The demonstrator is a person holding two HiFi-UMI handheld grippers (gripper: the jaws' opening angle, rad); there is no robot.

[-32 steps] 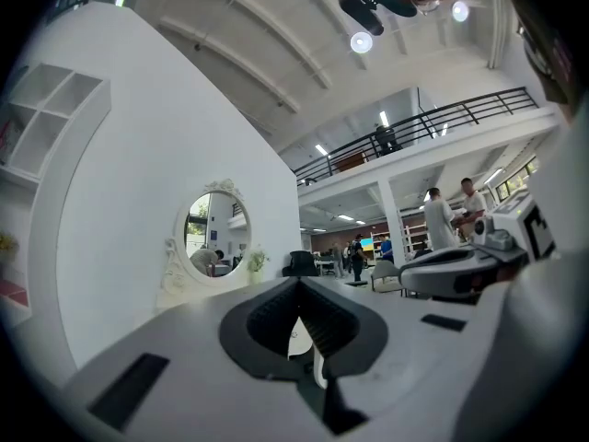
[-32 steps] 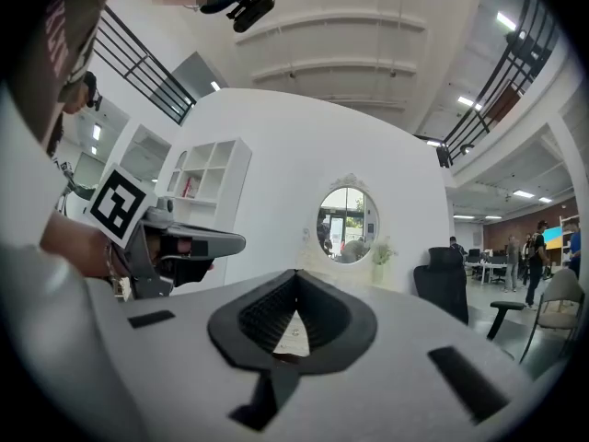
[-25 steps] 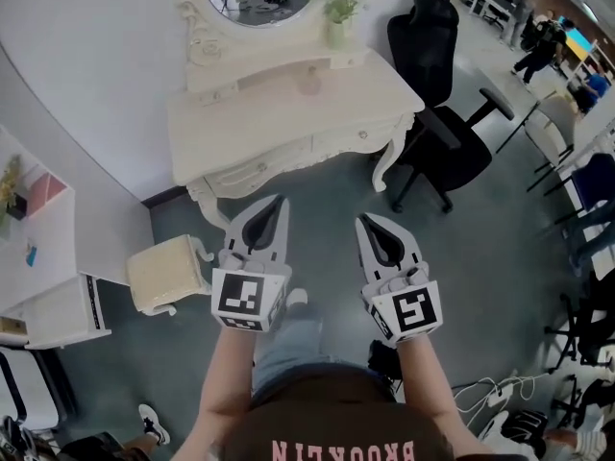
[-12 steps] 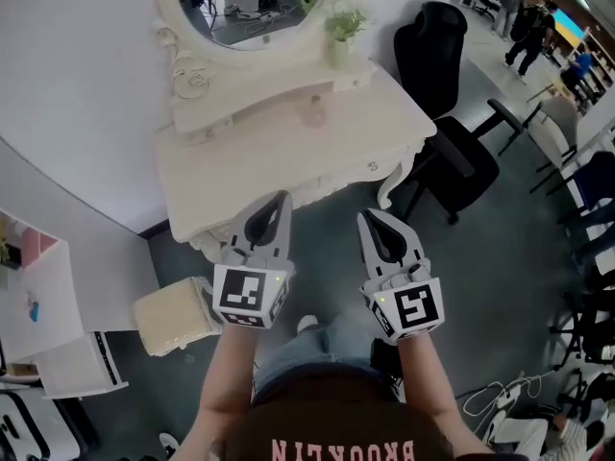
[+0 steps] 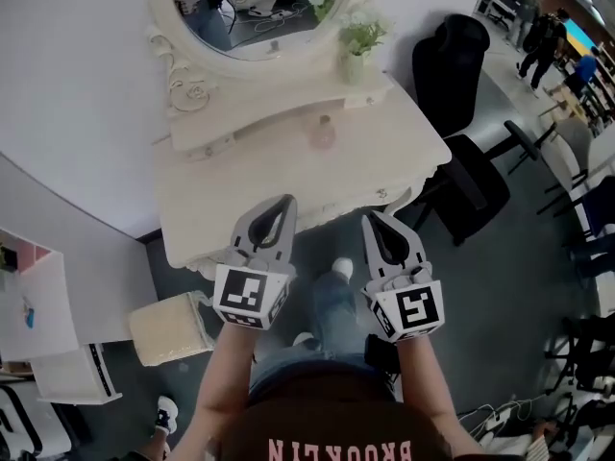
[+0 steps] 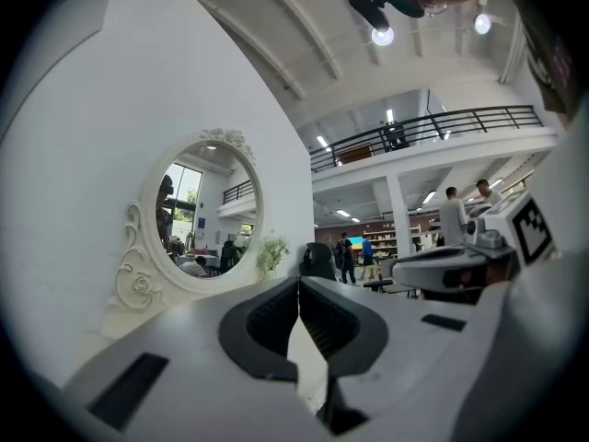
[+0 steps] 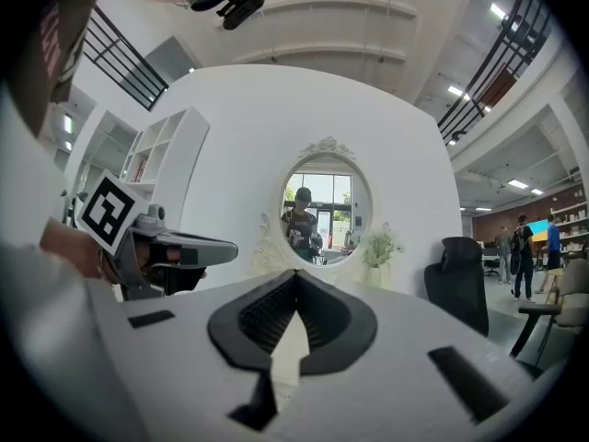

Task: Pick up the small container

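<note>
The left claw (image 5: 284, 203) and right claw (image 5: 371, 219) are both closed on nothing, held level and side by side short of the dressing-table surface (image 5: 240, 190), probably because no reach has begun; the small container (image 5: 324, 134) stands toward the back of the surface, below the mirror (image 5: 252, 12) and near the potted plant (image 5: 357, 44), well apart from both; only the head view shows it; the gripper views catch mirror and plant, their own jaws masking the tabletop.

left hand-held gripper (image 5: 284, 202), right hand-held gripper (image 5: 369, 219): grey, marker cubes (image 5: 252, 296); brown shirt (image 5: 336, 419), pink lettering (image 5: 341, 449); jeans (image 5: 322, 327)
</note>
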